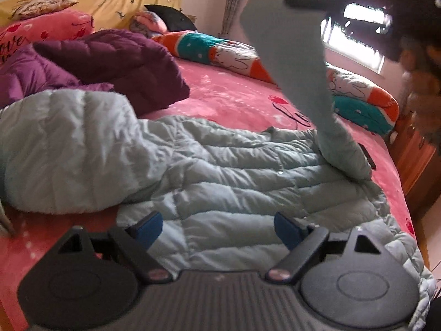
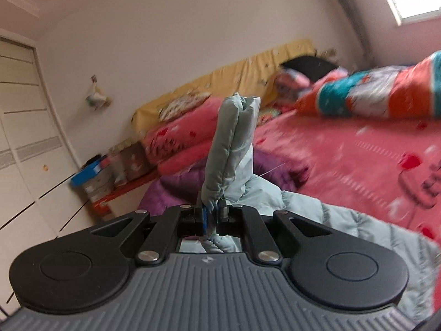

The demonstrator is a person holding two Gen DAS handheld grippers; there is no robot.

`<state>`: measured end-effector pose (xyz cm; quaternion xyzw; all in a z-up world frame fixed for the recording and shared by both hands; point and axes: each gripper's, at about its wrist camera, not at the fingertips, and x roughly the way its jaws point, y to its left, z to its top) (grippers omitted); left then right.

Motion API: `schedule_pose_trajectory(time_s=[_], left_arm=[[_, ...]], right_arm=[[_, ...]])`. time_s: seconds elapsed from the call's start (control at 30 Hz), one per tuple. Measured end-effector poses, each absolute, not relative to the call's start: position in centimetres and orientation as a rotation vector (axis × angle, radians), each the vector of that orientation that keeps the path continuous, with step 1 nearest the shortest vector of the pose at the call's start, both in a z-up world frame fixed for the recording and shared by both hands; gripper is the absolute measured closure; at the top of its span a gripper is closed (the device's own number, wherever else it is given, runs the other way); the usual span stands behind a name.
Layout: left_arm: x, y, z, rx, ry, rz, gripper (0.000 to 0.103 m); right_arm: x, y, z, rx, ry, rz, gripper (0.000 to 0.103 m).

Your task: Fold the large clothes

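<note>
Purple jacket blocks far left; pink bedsheet beyond open.

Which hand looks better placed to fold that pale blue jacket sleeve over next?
The right. The right gripper is shut on the sleeve, lifted above the pale blue jacket, so it can probably lay it across. The left gripper is open, holding nothing.

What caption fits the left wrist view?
Left gripper open above the pale blue jacket on the pink bed, while the right gripper lifts one sleeve.
</note>
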<state>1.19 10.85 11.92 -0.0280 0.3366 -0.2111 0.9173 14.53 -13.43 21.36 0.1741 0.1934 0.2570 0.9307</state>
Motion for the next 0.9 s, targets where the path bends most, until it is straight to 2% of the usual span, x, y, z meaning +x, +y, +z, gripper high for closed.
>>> schedule_pose_trajectory(time_s=[0.27,0.37,0.4,0.43,0.57,0.73,0.9], left_arm=[[1.3,12.8,11.5,-0.086,0.699,-0.433,0.015],[1.3,13.1,11.5,-0.091,0.7,-0.429,0.015],[1.2,13.2,11.5,-0.093,0.7,-0.429,0.015],[1.2,13.3,11.6,-0.095,0.702,-0.428,0.015],[0.9,13.1,12.7,-0.104,0.681,-0.456,0.015],[2.3,10.8,14.5,-0.104,0.614,-0.532,0.015],[6.3,7.0,14.6,-0.101,0.591,-0.562,0.014]], right_arm=[[17.8,-8.8,15.9,0.327,0.545,0.52,0.092],[18.0,-7.9,14.2,0.256,0.618,0.47,0.074],[18.0,-8.2,13.6,0.255,0.648,0.457,0.05],[17.8,-8.4,13.1,0.264,0.666,0.446,0.029],[15.3,-11.2,14.4,0.345,0.67,0.44,0.025],[12.2,-18.5,16.5,0.415,0.573,0.31,0.004],[11.3,-28.1,18.2,0.361,0.52,0.03,0.004]])
